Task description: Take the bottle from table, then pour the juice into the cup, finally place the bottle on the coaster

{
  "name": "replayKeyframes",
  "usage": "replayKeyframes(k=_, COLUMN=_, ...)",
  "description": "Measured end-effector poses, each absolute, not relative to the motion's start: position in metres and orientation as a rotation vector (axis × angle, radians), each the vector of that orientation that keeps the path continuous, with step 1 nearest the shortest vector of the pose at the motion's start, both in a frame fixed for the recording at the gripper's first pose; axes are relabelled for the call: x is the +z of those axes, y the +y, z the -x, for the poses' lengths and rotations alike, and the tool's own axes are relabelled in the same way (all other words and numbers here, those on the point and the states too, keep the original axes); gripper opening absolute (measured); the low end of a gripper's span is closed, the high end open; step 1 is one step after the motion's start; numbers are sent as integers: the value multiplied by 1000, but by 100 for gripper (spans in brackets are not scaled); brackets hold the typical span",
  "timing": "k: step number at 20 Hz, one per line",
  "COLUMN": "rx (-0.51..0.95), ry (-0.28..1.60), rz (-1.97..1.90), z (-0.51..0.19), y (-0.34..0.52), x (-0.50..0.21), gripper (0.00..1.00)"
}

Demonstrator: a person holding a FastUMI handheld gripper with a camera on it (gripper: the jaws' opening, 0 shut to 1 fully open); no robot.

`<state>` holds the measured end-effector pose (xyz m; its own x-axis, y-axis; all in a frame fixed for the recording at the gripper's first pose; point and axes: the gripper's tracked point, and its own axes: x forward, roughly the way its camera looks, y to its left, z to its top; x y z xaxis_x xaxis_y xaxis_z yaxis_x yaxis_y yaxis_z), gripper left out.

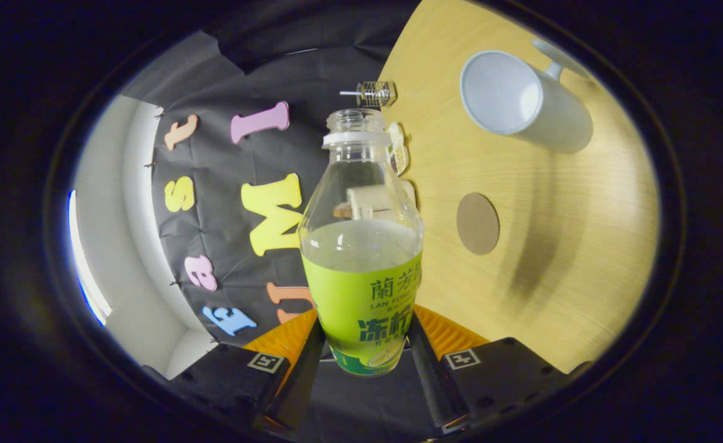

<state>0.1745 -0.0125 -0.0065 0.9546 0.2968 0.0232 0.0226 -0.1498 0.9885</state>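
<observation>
We cannot make out the small wire object [375,93] beyond the bottle [361,246]; bottle hides the stickers [398,151] behind; jaws' grip obscured.

One bottle [361,246] is in the gripper view, uncapped, with a green label and pale juice filling part of it. One gripper [364,344] is there, with two fingers [303,363], one pressed to each side of the bottle's lower part. One white cup [521,98] with one handle stands on the wooden table [552,234]. One round brown coaster [477,223] lies on that table, apart from the cup. One small wire object [373,93] sits at the table's edge beyond the bottle's mouth. A few small pieces show behind the bottle's neck, too hidden to count.
</observation>
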Motion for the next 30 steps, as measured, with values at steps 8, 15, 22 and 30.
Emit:
replayKeyframes(k=8, rx=267, ry=241, rz=-1835, z=-171, y=-16, x=2, gripper=79)
replayKeyframes(k=15, rx=292, ry=239, rz=-1891, z=-170, y=-19, x=17, gripper=79)
replayKeyframes(k=22, rx=310, ry=229, rz=-1917, z=-164, y=-22, x=26, gripper=79)
replayKeyframes(k=30, rx=322, ry=207, rz=-1952, z=-165, y=-29, x=36, gripper=79)
